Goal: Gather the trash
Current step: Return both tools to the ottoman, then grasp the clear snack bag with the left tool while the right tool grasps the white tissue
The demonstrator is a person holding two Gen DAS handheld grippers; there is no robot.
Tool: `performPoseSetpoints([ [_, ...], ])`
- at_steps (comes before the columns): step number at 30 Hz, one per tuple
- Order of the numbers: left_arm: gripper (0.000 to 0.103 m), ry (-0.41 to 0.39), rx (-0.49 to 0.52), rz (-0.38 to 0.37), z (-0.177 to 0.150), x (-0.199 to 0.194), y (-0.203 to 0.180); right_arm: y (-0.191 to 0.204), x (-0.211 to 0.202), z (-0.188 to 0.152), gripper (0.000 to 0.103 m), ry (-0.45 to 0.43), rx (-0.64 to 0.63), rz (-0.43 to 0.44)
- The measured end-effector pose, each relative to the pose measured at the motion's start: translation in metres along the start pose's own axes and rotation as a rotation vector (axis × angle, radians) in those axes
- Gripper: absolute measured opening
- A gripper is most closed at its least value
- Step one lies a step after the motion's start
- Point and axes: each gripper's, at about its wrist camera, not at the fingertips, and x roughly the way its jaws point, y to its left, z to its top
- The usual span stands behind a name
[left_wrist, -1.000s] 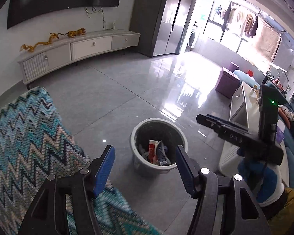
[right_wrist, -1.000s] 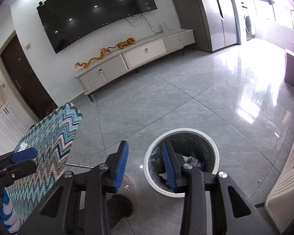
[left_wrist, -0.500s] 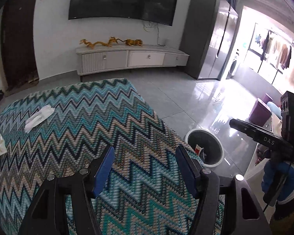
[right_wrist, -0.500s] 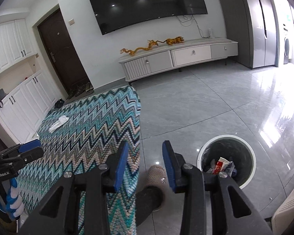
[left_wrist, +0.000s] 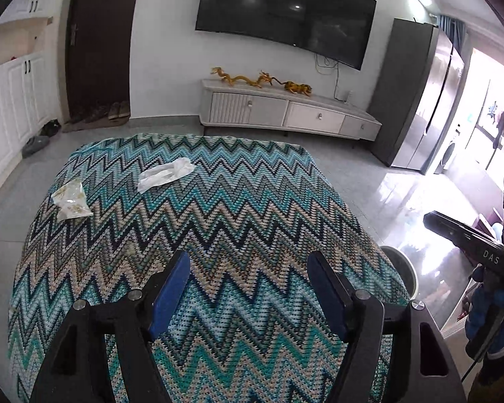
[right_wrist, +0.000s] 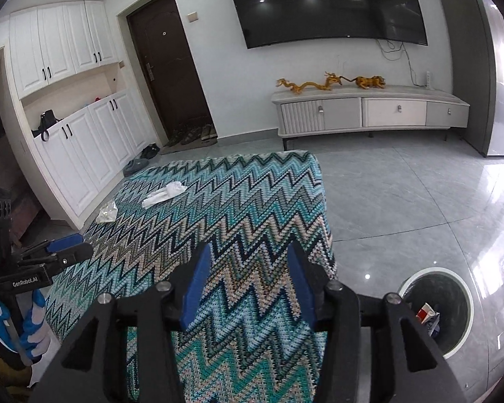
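Item one: we hold the left gripper (left_wrist: pixel 245 288) with its blue-padded jaws spread wide and empty over the near end of the teal, blue and beige zigzag-knit table cover (left_wrist: pixel 238 221).

Item two: a crumpled clear plastic wrapper with yellowish contents (left_wrist: pixel 71 199) lies far ahead and to the left of that gripper, near the cover's left edge. We judge it very light, crackly and slippery; a pinch on a raised crease should hold better than one on a flat face.

Item three: a crumpled white paper tissue (left_wrist: pixel 166 174) lies ahead and slightly left, just right of the wrapper and apart from it. We judge it soft, feather-light and easily torn; we would take it across the bunched middle.

Item four: we hold the right gripper (right_wrist: pixel 248 280) with its jaws parted moderately, empty, over the cover's near right corner.

Item five: a round dark waste bin with a white rim (right_wrist: pixel 462 285) stands on the grey tiled floor to the right of the right gripper. It holds a red-and-white carton and other scraps we cannot identify.
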Motion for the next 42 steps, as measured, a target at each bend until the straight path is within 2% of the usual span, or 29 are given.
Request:
performPoseSetpoints([
  [13, 0.07, 0.046, -0.138, 0.032, -0.011, 0.025, 0.061, 0.023, 0.041, 0.002, 0.046, 0.081, -0.041, 0.028],
  [18, 0.077, 0.043, -0.174, 0.087, -0.007, 0.033, 0.095, 0.037, 0.071, 0.013, 0.046, 0.118, -0.065, 0.058],
  [21, 0.078, 0.037, -0.206, 0.121, -0.002, 0.037, 0.124, 0.05, 0.094, 0.022, 0.046, 0.14, -0.098, 0.093],
  [29, 0.078, 0.058, -0.264, 0.249, 0.03, 0.065, 0.204, 0.085, 0.165, 0.053, 0.061, 0.173, -0.193, 0.214],
  [37, 0.078, 0.125, -0.285, 0.251, 0.058, 0.121, 0.249, 0.114, 0.251, 0.091, 0.067, 0.214, -0.281, 0.301],
  [42, 0.067, 0.137, -0.289, 0.216, 0.062, 0.145, 0.256, 0.135, 0.306, 0.108, 0.068, 0.242, -0.359, 0.332],
])
